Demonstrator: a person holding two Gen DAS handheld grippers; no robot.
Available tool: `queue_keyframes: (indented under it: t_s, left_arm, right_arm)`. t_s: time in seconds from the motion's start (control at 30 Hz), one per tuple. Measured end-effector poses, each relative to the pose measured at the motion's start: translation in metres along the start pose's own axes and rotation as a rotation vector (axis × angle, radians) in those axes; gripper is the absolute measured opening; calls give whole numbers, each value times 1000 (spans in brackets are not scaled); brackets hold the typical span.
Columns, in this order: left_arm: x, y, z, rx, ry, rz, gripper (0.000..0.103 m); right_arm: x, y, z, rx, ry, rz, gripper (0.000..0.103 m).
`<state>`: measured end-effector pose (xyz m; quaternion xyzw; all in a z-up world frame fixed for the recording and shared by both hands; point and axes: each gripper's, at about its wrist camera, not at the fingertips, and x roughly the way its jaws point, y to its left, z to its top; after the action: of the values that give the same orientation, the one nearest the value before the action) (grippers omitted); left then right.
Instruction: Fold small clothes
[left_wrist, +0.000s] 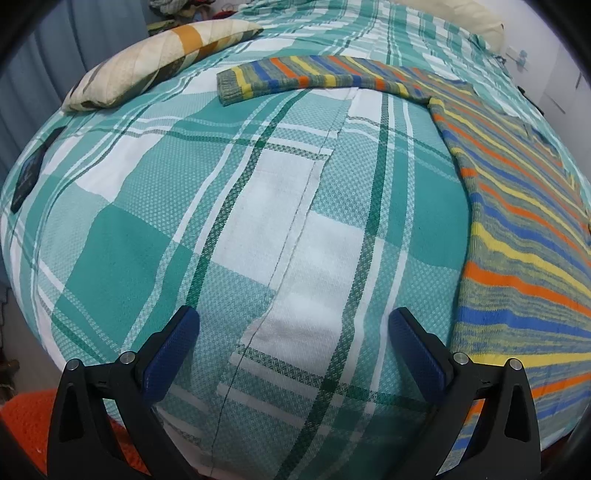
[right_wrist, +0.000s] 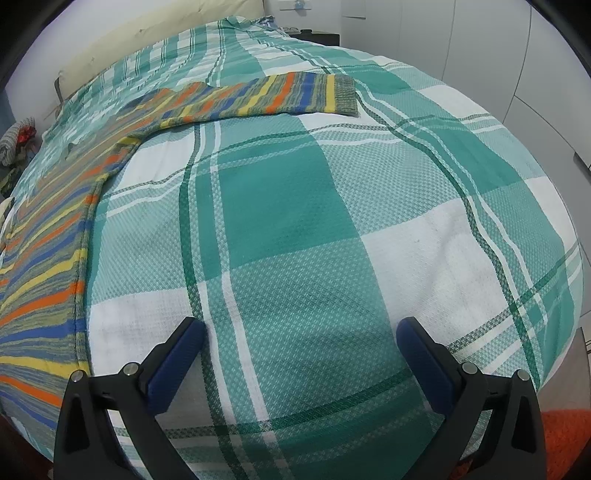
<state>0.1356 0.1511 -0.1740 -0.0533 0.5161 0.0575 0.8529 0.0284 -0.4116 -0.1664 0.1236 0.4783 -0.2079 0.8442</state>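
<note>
Across a bed, a teal-and-white plaid bedspread (left_wrist: 280, 206) is lying smooth, with a striped knit sweater (left_wrist: 524, 229) spreading flat on it, banded orange, yellow, blue and grey-green. Its body is running away from the cameras, and each sleeve (right_wrist: 280, 96) is stretching sideways. Both the left gripper (left_wrist: 293, 326) and right gripper (right_wrist: 301, 338) are hovering spread wide, pinching nothing. No writing is legible.
</note>
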Motion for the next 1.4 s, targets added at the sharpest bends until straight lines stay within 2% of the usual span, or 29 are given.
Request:
queue_keyframes:
  t_s: [0.37,0.53,0.77,1.4]
  left_arm:
    - [-2,0,-1,-8,-5,-1,103]
    - [-3,-6,-3,-6,-14,40,103]
    - [-1,-2,0,12,22,-9,103]
    - [0,-6,-1,34,18,9,103]
  right_arm:
    - [2,2,2,-9,10,-13,103]
    - [2,2,2,-8,11,-12,103]
    - [4,3,2,-10,16,-15,103]
    - [5,4,3,-18,11,-29,103]
